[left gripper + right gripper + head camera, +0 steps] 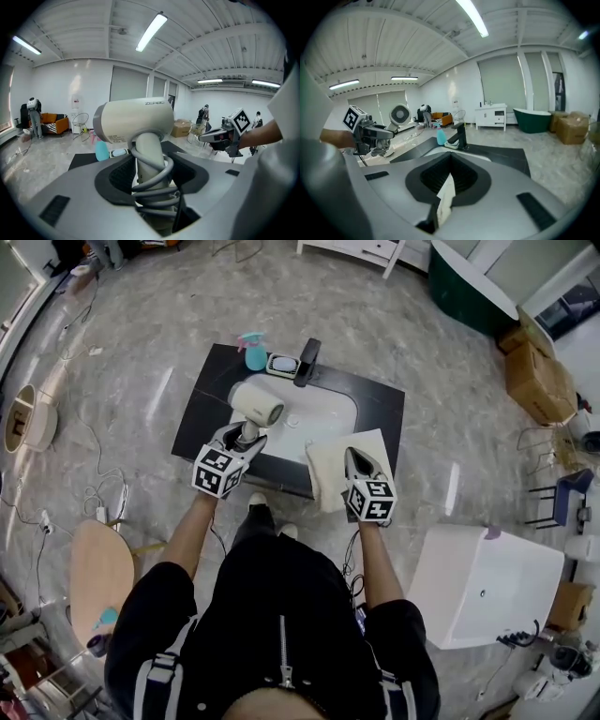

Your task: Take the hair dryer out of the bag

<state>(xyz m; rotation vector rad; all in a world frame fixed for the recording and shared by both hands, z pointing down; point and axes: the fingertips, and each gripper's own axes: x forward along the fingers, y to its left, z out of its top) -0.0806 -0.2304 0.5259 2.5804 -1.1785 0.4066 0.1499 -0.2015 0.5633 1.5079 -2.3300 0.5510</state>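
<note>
Marble flooring surrounds a black desk (199,418) with a white sink (319,416). Above the sink, the left tool (246,435) is clenched on the handle of the hair dryer (255,401), cord (152,180) wound round it. Beside it, the right tool (361,465) pinches the cream bag (327,476), clear of the dryer.

The back edge of the black counter (202,404) was crowded by the blue spray bottle (254,352), the soap dish (281,365) and the black faucet (307,362), which stood close together. The hair dryer (255,402), clamped in the left gripper (247,433), blocked the left part of the white basin (323,418), and the cream bag (328,470), pinched in the right gripper (361,462), covered the front right corner. Between them the middle of the basin lay open for a gripper to pass.
</note>
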